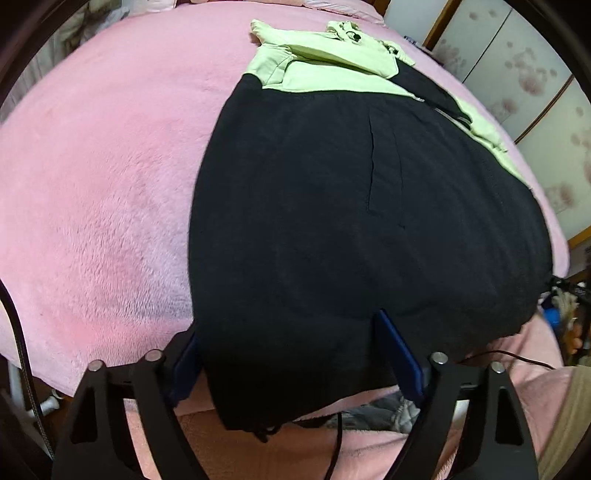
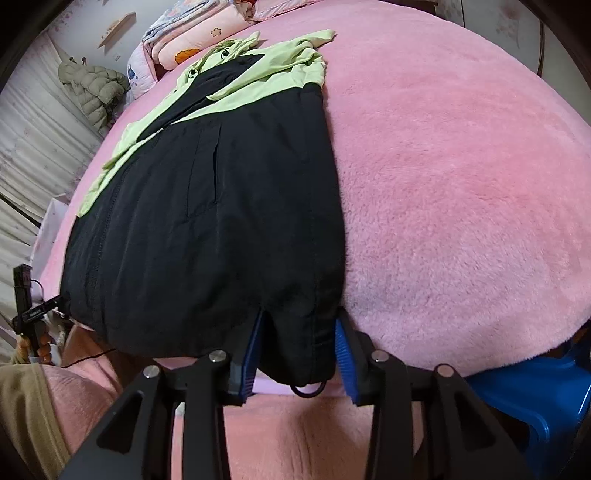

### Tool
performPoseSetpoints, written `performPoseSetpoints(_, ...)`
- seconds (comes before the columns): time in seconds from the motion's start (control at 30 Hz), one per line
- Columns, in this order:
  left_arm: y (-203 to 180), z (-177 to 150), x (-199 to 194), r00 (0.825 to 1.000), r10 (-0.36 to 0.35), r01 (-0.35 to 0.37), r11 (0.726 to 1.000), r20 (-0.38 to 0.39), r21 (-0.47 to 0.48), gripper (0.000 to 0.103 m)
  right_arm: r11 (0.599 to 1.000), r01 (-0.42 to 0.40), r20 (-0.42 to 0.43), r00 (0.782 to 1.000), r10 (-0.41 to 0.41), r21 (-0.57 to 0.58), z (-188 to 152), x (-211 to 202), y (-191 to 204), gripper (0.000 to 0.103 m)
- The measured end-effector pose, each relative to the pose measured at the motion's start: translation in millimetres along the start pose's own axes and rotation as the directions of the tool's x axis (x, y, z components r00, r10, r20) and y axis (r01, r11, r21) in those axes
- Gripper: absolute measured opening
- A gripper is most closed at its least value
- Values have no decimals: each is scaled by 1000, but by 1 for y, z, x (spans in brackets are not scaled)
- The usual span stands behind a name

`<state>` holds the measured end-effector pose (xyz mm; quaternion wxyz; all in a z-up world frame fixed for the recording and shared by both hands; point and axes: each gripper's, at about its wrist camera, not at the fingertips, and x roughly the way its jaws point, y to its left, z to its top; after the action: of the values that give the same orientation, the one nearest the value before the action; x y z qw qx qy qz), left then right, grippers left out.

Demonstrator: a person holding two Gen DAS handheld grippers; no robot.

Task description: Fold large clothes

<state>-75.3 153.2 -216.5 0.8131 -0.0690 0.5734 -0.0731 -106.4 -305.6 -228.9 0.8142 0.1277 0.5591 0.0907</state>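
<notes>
A large jacket [image 1: 332, 203], black below and light green [image 1: 325, 74] at the top, lies flat on the pink fleece bed cover [image 1: 92, 184]. Its hem reaches the near edge of the bed. My left gripper [image 1: 291, 350] is open wide over the hem's left corner, and black cloth fills the space between its blue pads [image 1: 400, 354]. In the right wrist view the jacket [image 2: 207, 221] runs away from me. My right gripper [image 2: 299, 347] is shut on the hem's right corner, a bunch of cloth pinched between its blue pads [image 2: 251, 354]. A cord loop [image 2: 308, 391] hangs below.
Folded bedding [image 2: 192, 33] sits at the head of the bed and a puffy coat [image 2: 96, 88] hangs at the left wall. A blue plastic stool [image 2: 528, 398] stands by the bed's near right corner. Sliding doors [image 1: 517, 74] are beyond the bed. The person's pink clothing [image 2: 295, 443] is below the grippers.
</notes>
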Motion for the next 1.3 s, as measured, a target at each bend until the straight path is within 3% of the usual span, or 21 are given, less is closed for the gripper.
performPoseSetpoints(0.07,-7,2,-6,999,33,-33,999,1,30,43,998,37,-1,999,-37,-45,0,-4,9,33)
performPoseSetpoints(0.1,-9,3,-10,998,66,-65,997,-1,46,12,996,47,4,999,-47,-70,-1,-7,13,27)
performPoseSetpoints(0.13,-11,6,-13,997,76,-75,996,-10,53,8,994,55,10,998,-54,-90,-1,-11,17,23)
performPoseSetpoints(0.27,-19,16,-38,997,72,-72,996,2,54,5,990,32,80,997,-22,-135,2,-39,30,19)
performPoseSetpoints(0.43,-17,39,-75,995,-69,75,993,65,-96,3,986,-78,203,973,107,-149,20,-91,41,16)
performPoseSetpoints(0.53,-9,60,-98,974,-164,196,956,158,-217,3,980,-158,282,941,186,-119,40,-117,41,15)
performPoseSetpoints(0.67,7,100,-121,938,-214,303,888,274,-344,3,966,-244,385,886,258,-86,82,-142,40,12)
performPoseSetpoints(0.8,27,156,-137,908,-191,351,833,373,-428,3,955,-290,453,845,285,-59,139,-155,34,8)
performPoseSetpoints(0.97,41,243,-114,902,-159,360,790,402,-496,3,955,-294,532,813,237,24,237,-146,15,0)
performPoseSetpoints(1.03,47,280,-91,910,-159,354,777,383,-520,3,957,-282,547,812,204,63,278,-132,6,0)
performPoseSetpoints(1.1,45,318,-58,927,-140,323,770,349,-551,3,967,-239,542,826,154,90,312,-112,3,0)
performPoseSetpoints(1.23,41,371,1,954,-84,246,770,288,-588,3,982,-137,482,874,58,130,370,-48,7,0)
performPoseSetpoints(1.3,42,393,27,961,-38,199,782,274,-590,3,985,-107,457,889,35,132,383,-25,8,0)
